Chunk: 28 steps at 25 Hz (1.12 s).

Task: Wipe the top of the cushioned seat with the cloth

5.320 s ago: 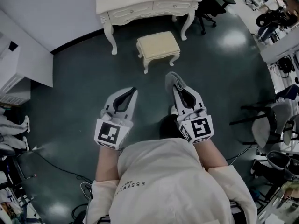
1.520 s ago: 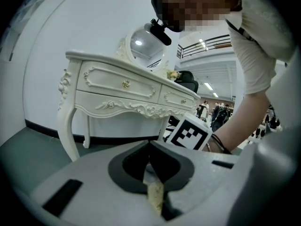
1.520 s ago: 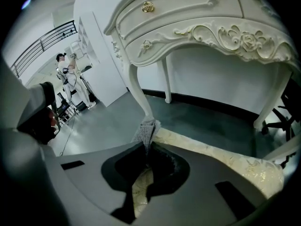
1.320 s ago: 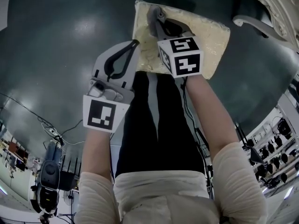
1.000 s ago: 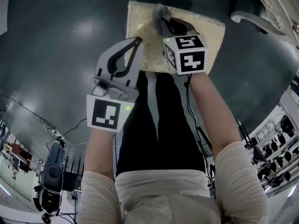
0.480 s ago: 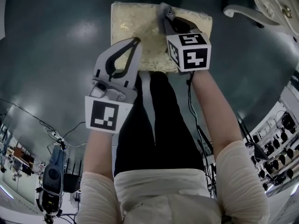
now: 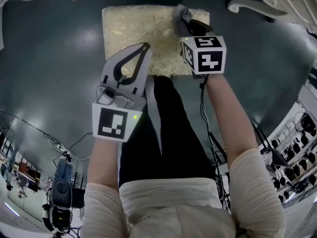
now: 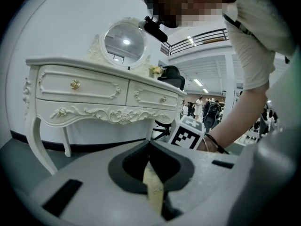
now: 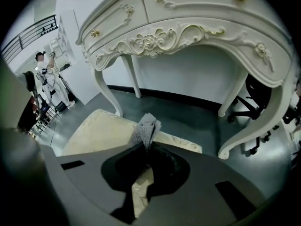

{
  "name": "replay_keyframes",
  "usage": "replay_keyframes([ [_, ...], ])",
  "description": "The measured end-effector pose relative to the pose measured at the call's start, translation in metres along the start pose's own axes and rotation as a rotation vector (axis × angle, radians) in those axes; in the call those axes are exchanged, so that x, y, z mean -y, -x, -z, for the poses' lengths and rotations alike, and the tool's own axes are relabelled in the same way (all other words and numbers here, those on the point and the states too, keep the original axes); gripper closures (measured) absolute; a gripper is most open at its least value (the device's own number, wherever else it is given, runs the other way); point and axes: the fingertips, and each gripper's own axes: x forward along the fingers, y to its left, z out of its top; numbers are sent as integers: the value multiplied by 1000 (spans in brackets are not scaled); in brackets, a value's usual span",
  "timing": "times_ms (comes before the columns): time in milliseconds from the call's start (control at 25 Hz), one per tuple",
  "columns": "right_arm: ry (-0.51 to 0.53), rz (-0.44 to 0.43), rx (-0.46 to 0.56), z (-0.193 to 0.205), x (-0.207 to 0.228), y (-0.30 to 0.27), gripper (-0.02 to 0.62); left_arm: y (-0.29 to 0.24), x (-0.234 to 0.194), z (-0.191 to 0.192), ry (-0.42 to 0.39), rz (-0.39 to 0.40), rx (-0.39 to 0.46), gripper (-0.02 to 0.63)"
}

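One outstretched arm point(image 7: 224, 108), right tongs point(image 7: 186, 18) pinching cloth point(image 9: 146, 127).

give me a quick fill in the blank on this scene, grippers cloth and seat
1. The grey cloth is pinched in the ____ gripper.
2. The left gripper has its jaws together, and between them it holds ____.
3. In the head view, the cloth shows over the far right part of the cream cushioned ____.

Missing words: right; nothing; seat
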Motion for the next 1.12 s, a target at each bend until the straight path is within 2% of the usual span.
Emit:
replay_keyframes([
  [320, -26, 73, -3, 20, 42, 20, 568, -13, 30, -4, -11, 45, -4, 604],
  [480, -39, 136, -34, 34, 60, 30, 568, -10, 50, -3, -12, 63, 1, 604],
  [600, -44, 179, -62, 46, 69, 38, 568, -3, 62, -2, -21, 74, 5, 604],
  [720, -40, 209, -43, 42, 71, 51, 568, 5, 65, -7, -29, 82, 13, 604],
  [880, -50, 195, 10, 28, 50, 72, 568, 24, 64, -13, -59, 87, 20, 604],
  [1120, -71, 123, 42, 13, -20, 76, 568, 64, 39, -11, -70, 96, 23, 604],
])
